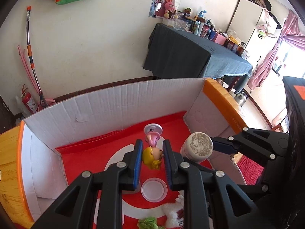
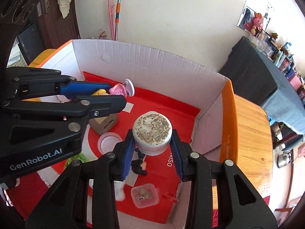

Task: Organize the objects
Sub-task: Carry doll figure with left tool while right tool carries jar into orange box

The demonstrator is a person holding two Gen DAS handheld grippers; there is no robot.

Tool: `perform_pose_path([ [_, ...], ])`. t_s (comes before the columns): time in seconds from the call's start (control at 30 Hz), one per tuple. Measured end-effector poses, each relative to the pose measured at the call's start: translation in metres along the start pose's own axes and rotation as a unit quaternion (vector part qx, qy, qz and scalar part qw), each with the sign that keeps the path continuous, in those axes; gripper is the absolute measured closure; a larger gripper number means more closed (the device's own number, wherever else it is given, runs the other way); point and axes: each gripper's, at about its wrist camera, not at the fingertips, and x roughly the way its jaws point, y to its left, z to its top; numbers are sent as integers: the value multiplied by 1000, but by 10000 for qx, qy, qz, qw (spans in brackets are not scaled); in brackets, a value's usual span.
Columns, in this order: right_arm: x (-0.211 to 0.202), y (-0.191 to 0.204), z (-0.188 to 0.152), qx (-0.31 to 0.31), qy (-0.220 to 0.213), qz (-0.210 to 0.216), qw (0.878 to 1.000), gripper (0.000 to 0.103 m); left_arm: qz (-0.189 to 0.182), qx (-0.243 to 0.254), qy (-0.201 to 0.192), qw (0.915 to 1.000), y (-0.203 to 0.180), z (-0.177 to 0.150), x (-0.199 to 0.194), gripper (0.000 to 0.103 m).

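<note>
We find both tools over the cardboard box (image 2: 162, 64); the left gripper (image 1: 152, 157) is clamped on the blonde doll figurine (image 1: 152, 157), glossy moulded plastic, head nearest the camera; the right gripper (image 2: 152, 145) grips a squat round jar (image 2: 152, 133) with a speckled, crusted top; we advise lowering each onto bare red liner (image 2: 162, 110), clear of the white lid (image 2: 109, 142), before parting the pads.

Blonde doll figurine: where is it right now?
The blonde doll figurine is between the left gripper fingers, above the box's red floor, left of the white jar.
</note>
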Motion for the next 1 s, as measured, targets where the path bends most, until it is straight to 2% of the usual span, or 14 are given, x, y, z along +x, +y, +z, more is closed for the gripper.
perform_pose_path([
  [0.17, 18, 0, 7, -20, 222, -221, 9995, 68, 99, -51, 172, 9998, 6, 5, 19, 81],
  [0.37, 39, 0, 13, 14, 518, -246, 9984, 68, 161, -208, 342, 9991, 17, 6, 33, 81],
  [0.67, 58, -5, 19, 233, 782, -27, 9967, 68, -213, -637, 579, 9961, 33, 3, 49, 81],
  [1.0, 68, -4, 17, 267, 874, -31, 9958, 68, -272, -699, 711, 9946, 37, -7, 57, 81],
])
